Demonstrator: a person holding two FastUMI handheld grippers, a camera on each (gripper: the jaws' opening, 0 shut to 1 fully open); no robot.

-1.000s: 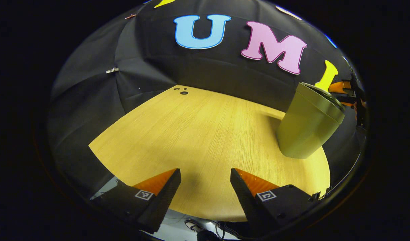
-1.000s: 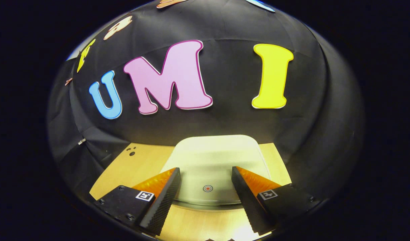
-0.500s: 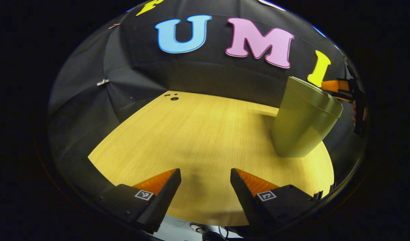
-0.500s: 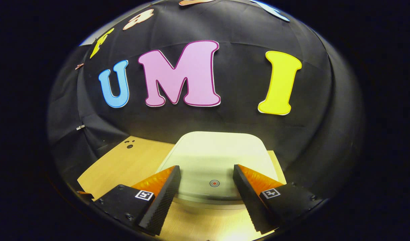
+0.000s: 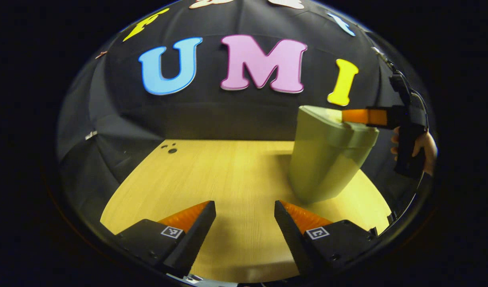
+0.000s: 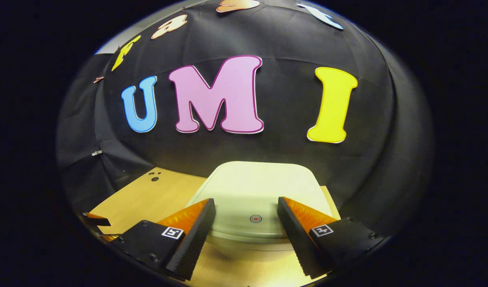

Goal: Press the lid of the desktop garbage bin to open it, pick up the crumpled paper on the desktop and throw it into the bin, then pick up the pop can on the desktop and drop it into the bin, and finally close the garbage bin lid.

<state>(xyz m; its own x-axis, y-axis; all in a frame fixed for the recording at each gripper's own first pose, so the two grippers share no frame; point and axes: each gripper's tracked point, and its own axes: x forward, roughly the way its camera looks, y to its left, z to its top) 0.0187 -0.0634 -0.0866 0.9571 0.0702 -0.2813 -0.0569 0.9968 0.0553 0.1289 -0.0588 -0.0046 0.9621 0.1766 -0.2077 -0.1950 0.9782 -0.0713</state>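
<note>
**Bin lid shut, right gripper poised at its front edge**

Change since one second ago: the left gripper view has swung rightward, so the garbage bin [image 5: 327, 159] now stands nearer the middle of it and the hand [image 5: 421, 145] holding the right gripper [image 5: 349, 119] has come fully into sight. In the earlier left gripper view a dark gap showed under the lid; now the lid [image 5: 331, 121] sits flush on the bin's rim. In the right gripper view the lid [image 6: 259, 191] lies slightly lower between the fingers than before, and the tips of the left gripper [image 6: 96, 221] have appeared at the lower left edge.

Differences between views: the left gripper view gives the bin from the side, upright on the right part of the wooden desktop [image 5: 212, 179], with two small dark holes [image 5: 169, 148] near the desktop's far left corner. The right gripper view looks along the lid from its front, showing a small red ring mark [image 6: 255, 218] on the lid between the fingers.

Grippers: the left gripper [image 5: 244, 223] has its fingers spread wide over bare desktop, holding nothing and touching nothing. The right gripper [image 6: 245, 221] is likewise spread wide with nothing between its fingers. From the side its tips lie at the lid's near edge; whether they press on it cannot be told.
</note>
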